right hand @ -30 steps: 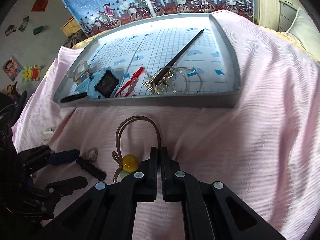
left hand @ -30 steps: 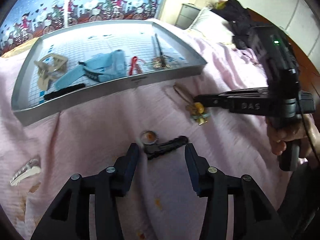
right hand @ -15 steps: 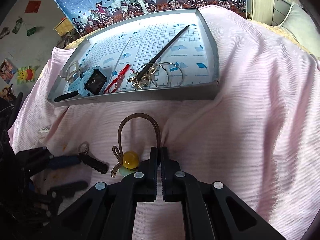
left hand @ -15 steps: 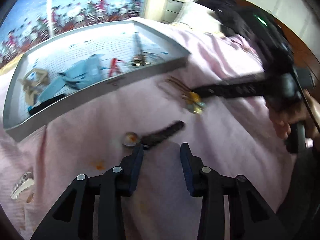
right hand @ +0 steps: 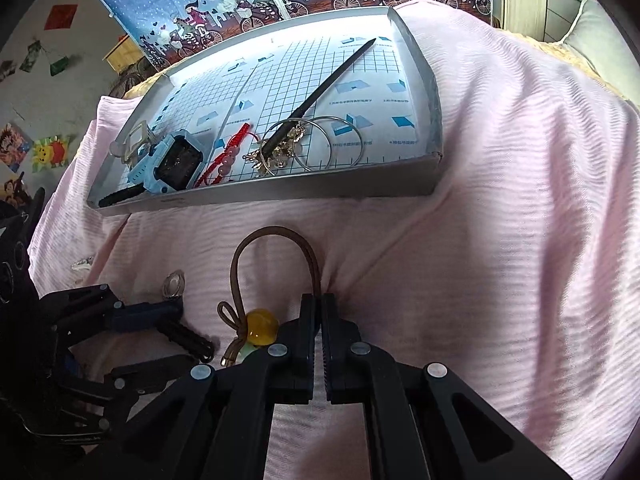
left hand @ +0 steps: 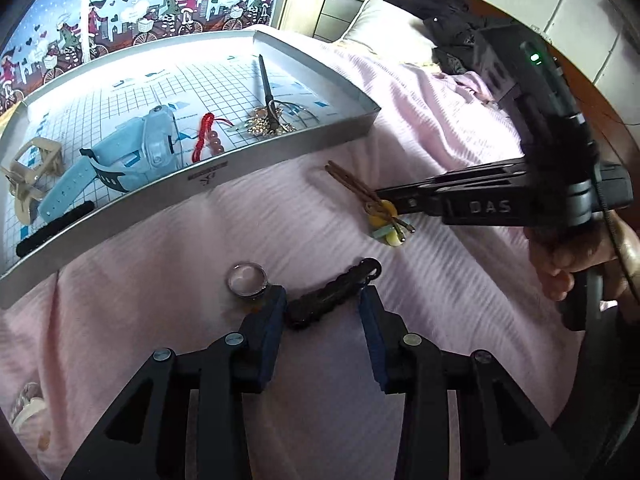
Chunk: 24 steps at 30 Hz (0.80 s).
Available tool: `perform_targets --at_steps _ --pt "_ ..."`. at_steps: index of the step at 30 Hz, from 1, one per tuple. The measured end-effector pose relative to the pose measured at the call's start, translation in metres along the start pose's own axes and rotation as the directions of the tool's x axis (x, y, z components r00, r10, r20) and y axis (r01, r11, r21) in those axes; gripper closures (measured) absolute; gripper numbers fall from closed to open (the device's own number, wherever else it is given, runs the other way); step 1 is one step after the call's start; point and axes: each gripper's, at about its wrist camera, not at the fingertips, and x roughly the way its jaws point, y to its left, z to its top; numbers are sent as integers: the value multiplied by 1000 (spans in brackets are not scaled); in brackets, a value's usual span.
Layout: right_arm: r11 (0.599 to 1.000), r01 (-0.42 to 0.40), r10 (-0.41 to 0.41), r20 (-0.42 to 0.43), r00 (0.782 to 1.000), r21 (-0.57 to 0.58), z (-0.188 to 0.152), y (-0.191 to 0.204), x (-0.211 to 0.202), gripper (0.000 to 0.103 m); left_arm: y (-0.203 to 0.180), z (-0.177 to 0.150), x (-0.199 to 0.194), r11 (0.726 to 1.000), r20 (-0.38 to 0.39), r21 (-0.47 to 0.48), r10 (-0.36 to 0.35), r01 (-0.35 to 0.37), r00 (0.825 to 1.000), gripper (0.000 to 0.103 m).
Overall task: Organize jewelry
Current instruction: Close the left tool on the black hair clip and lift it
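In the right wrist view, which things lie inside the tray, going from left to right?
Beige hair claw → blue watch → red bracelet → gold charms → silver hoops, all inside the tray.

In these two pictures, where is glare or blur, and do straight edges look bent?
Left wrist view: the far floor of the tray is washed out by glare, its front wall bows, the hand is blurred. Right wrist view: glare on the same far floor, sharp elsewhere.

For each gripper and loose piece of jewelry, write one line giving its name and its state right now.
Left gripper: open, straddling the black clip.
Right gripper: shut on the brown cord.
Ring: lying on the bedspread.
Watch: in the tray.
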Motion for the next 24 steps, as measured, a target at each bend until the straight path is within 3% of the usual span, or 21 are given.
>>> perform_targets --at_steps 1,4,8,11,18,24 --pt "1000 -1 1 -1 1000 -2 0 0 1 99 0 0 0 1000 -1 2 -12 12 1000 71" --pt "1000 -7 7 0 1000 -4 0 0 4 99 -5 -2 0 999 -17 27 -36 36 999 89" --pt "998 -51 51 1 999 44 0 -7 5 99 -16 -2 3 997 -26 76 -16 18 1000 89" --pt "991 -87 87 1 996 98 -1 -14 5 99 -15 0 6 998 -21 53 27 -26 999 89" --pt "996 -61 61 6 998 60 -1 -8 8 98 -6 6 12 1000 -21 -5 15 -15 1000 89" --pt "998 -54 53 47 998 21 -3 -4 14 99 -13 5 9 997 -32 -19 79 -79 996 91"
